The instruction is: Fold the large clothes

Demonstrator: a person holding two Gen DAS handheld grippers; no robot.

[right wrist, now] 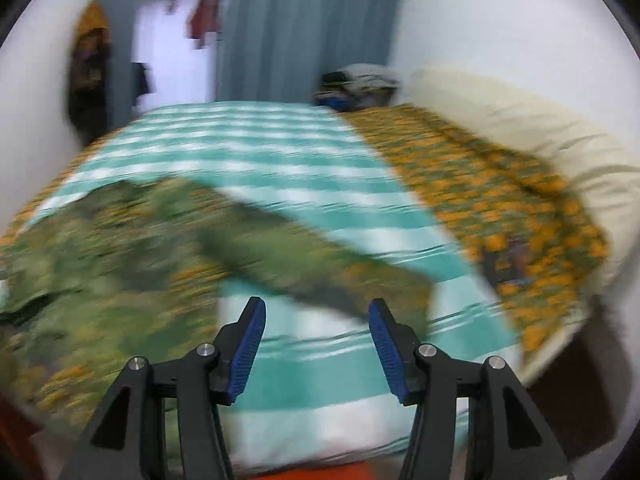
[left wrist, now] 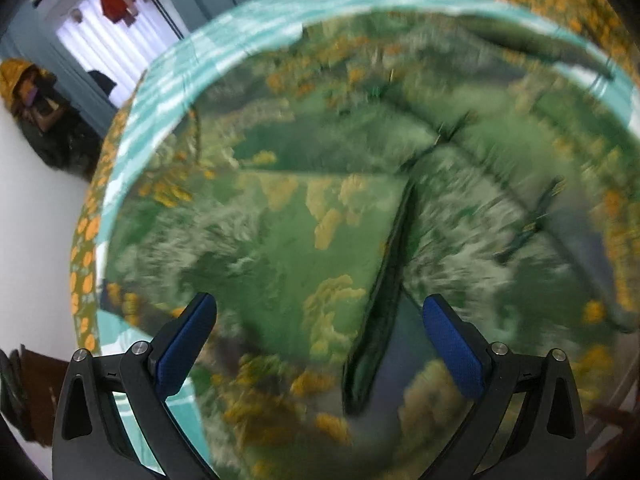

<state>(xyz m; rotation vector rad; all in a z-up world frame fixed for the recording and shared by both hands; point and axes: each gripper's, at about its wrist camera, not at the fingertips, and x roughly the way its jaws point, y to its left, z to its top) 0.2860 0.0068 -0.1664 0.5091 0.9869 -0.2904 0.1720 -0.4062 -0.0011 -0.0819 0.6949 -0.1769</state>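
A large green garment with yellow flower print [left wrist: 304, 216] lies spread on the striped cloth and fills most of the left wrist view, with a dark-edged opening [left wrist: 384, 296] running down its middle. My left gripper [left wrist: 320, 312] hovers just above it, open, with nothing between its blue pads. In the right wrist view the same garment [right wrist: 120, 248] lies at the left, one long part [right wrist: 304, 256] stretching right across the stripes. My right gripper [right wrist: 318, 312] stands open above that part, its pads apart from the fabric.
The bed carries a teal and white striped cloth [right wrist: 260, 152] over an orange-flowered sheet [right wrist: 500, 200]. A cream pillow [right wrist: 520, 120] lies at the right. Piled items [right wrist: 356, 88] sit at the far corner. Grey curtains [right wrist: 304, 28] and a bright doorway [right wrist: 172, 52] are behind.
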